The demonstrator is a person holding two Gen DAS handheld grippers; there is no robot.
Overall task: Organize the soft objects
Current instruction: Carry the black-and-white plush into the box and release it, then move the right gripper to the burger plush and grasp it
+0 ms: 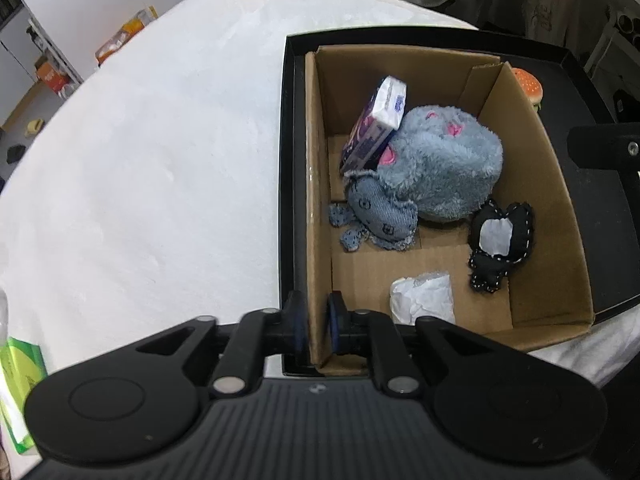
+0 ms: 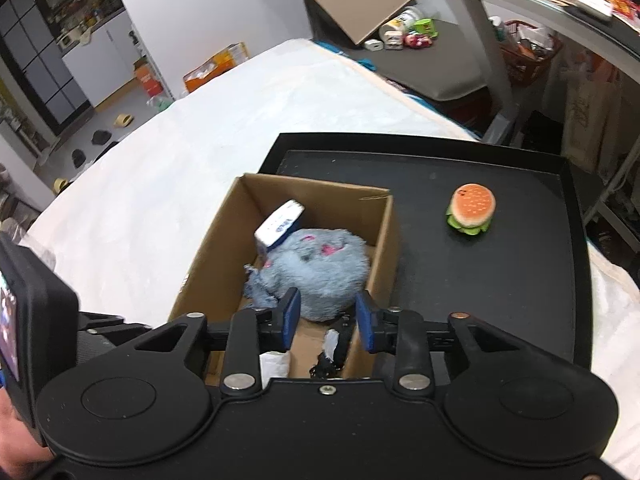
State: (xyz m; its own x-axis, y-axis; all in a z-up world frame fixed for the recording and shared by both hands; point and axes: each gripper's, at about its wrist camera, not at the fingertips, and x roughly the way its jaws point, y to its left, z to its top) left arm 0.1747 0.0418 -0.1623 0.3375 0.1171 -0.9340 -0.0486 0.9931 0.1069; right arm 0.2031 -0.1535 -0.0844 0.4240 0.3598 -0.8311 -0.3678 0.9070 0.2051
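Note:
A cardboard box (image 1: pixel 532 184) stands on a black tray (image 1: pixel 608 216). In it lie a fluffy blue plush (image 1: pixel 444 164), a denim toy (image 1: pixel 372 216), a tissue pack (image 1: pixel 378 124), a black stitched toy (image 1: pixel 500 240) and a white crumpled packet (image 1: pixel 424 296). My left gripper (image 1: pixel 318 326) is shut on the box's near left wall. My right gripper (image 2: pixel 328 320) is open and empty above the box (image 2: pixel 208 248), over the blue plush (image 2: pixel 316 268). A plush burger (image 2: pixel 472 208) sits on the tray (image 2: pixel 520 280) to the right of the box; it also shows in the left wrist view (image 1: pixel 528 86).
The tray rests on a white padded surface (image 1: pixel 152 168). A green tissue pack (image 1: pixel 18 384) lies at the near left edge. Beyond the surface are floor clutter, boxes (image 2: pixel 216 66) and a desk frame (image 2: pixel 492 52).

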